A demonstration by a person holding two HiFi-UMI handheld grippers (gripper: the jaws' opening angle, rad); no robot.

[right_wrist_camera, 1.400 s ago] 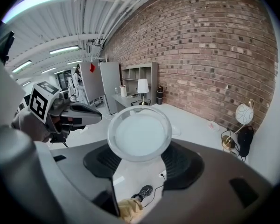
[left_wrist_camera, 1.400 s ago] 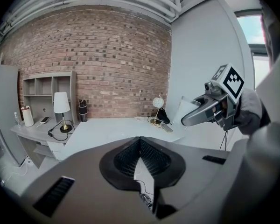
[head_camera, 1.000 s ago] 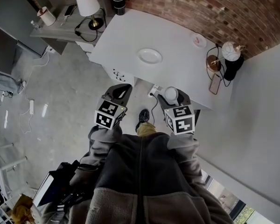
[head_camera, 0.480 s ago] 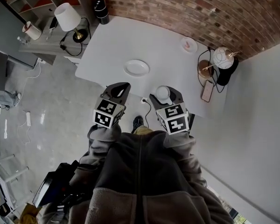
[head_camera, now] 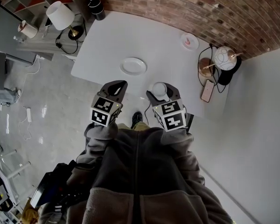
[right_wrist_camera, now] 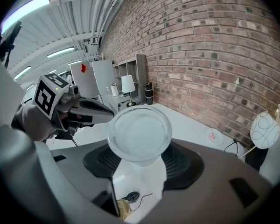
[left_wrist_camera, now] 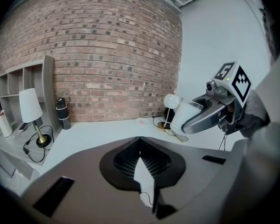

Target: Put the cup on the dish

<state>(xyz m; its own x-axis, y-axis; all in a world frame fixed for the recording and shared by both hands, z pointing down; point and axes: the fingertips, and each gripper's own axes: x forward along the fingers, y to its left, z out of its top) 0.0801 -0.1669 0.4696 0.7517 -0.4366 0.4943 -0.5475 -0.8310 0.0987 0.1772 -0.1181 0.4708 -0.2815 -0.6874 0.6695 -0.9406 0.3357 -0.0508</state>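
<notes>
White table (head_camera: 163, 55), one dish (head_camera: 133, 66), one saucer (head_camera: 190, 41), one cup (head_camera: 158, 87) in right tongs (head_camera: 159, 92)

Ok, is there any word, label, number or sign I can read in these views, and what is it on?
No readable words or numbers in any view.
Left marker cube: black-and-white square patterns, no letters.
Right marker cube: the same kind of patterns, no letters.
Small plate near the brick wall: a red mark, too small to read.
White panel in the right gripper view: a red mark, too blurred to read.
</notes>
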